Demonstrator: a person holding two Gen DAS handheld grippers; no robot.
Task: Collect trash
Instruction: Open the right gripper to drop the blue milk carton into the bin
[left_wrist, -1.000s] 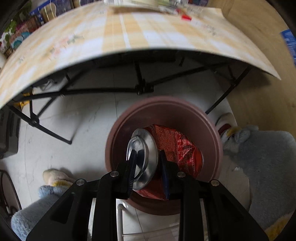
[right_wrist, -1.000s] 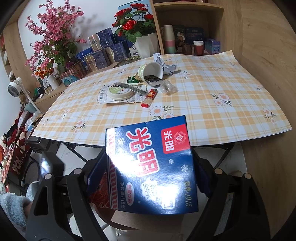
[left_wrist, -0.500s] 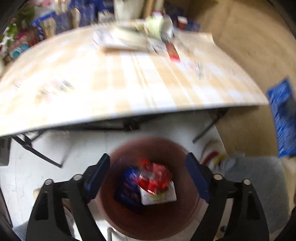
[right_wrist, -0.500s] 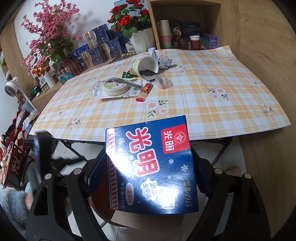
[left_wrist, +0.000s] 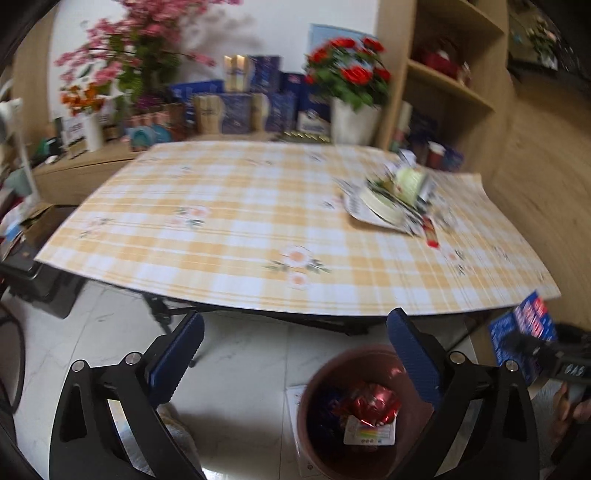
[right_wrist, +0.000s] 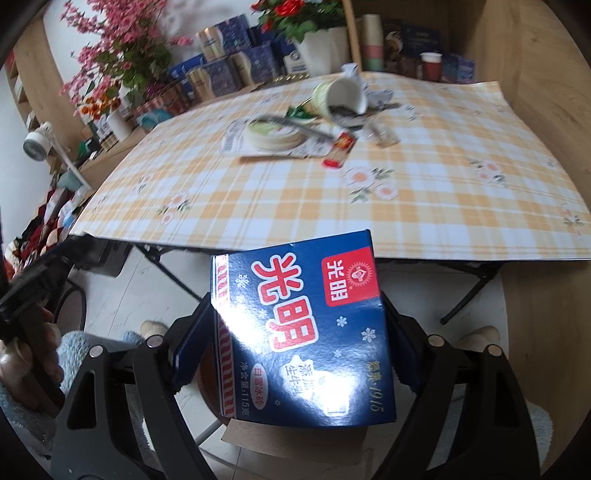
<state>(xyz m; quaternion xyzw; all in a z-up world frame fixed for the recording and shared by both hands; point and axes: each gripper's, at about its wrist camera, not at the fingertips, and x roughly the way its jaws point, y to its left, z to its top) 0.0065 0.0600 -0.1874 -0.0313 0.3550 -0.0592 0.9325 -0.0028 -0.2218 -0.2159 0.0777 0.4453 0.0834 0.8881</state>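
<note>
Right gripper (right_wrist: 295, 343) is clamped on the flat-sided blue cardboard ice-cream carton with red and white lettering (right_wrist: 299, 328), pads on its two side faces, carton upright in the jaws at the 6 o'clock of the right wrist view. It looks light and probably empty; card walls are stiff enough to hold shape but would buckle under a hard squeeze, and the glossy print may be slick. The present hold across the narrow sides, low on the body, seems sound.

Round reddish-brown plastic waste bin (left_wrist: 369, 373) stands on the pale tiled floor, just off the near edge of the counter with the yellow plaid floral cloth (left_wrist: 236, 236); in the left wrist view it lies at 5 o'clock. Inside it: a crumpled red foil wrapper (left_wrist: 373, 402) and a white label; the rest is blurred.

Left gripper (left_wrist: 295, 354) is spread wide, nothing between the jaws.

Remaining litter on the counter, right wrist view at 12 o'clock: a tipped white paper cup (right_wrist: 341, 96), a round white lid on a printed sheet (right_wrist: 273, 134), a small red sachet (right_wrist: 340, 146), crumpled paper scraps. All light, thin and easily crushed; the cup is best taken across its wall.

Against the earlier frames: the left gripper then pinched a silver can over the bin; its jaws have just been opening, the can is gone from them, and the view has lifted from the bin to the counter. The carton is gripped as before, now tilted slightly and nearer the bin.
</note>
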